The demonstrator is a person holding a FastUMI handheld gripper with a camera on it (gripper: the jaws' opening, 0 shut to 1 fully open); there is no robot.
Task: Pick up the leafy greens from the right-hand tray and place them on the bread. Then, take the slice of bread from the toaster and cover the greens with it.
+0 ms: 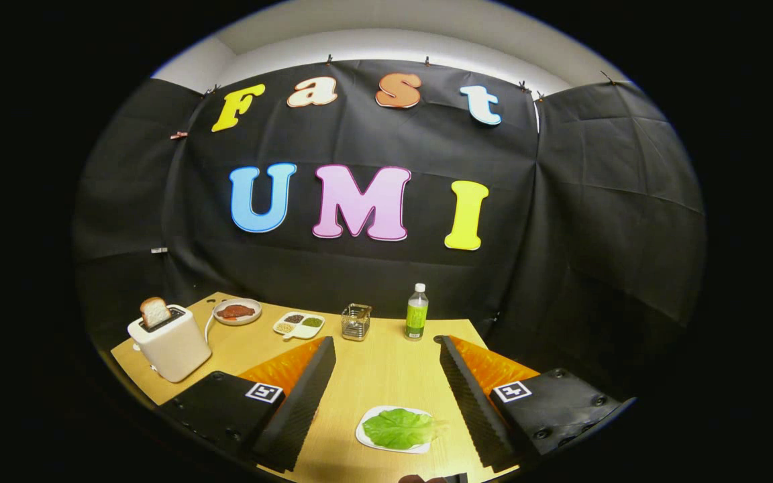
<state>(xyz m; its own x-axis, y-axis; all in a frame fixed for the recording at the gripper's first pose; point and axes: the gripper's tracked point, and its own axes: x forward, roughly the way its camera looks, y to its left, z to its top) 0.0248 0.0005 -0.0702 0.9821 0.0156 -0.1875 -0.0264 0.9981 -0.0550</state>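
A green leaf (398,429) lies on a small white tray (362,435) on the wooden table, low between my two fingers and nearer the right one. My gripper (385,342) is open, its black ridged fingers spread wide with nothing held, hovering above the table. Beyond the left finger stands a white toaster (170,342) with a slice of bread (155,312) sticking up out of its slot. Just behind the toaster sits a round plate (252,305) carrying a flat red-brown piece (235,311); I cannot tell whether it is bread.
Along the back of the table stand a white divided dish (299,325) with small fillings, a square glass jar (356,322) and a green bottle (417,312) with a white cap. The toaster's cord (209,327) loops toward the plate. Bare wood (380,376) lies ahead of the tray.
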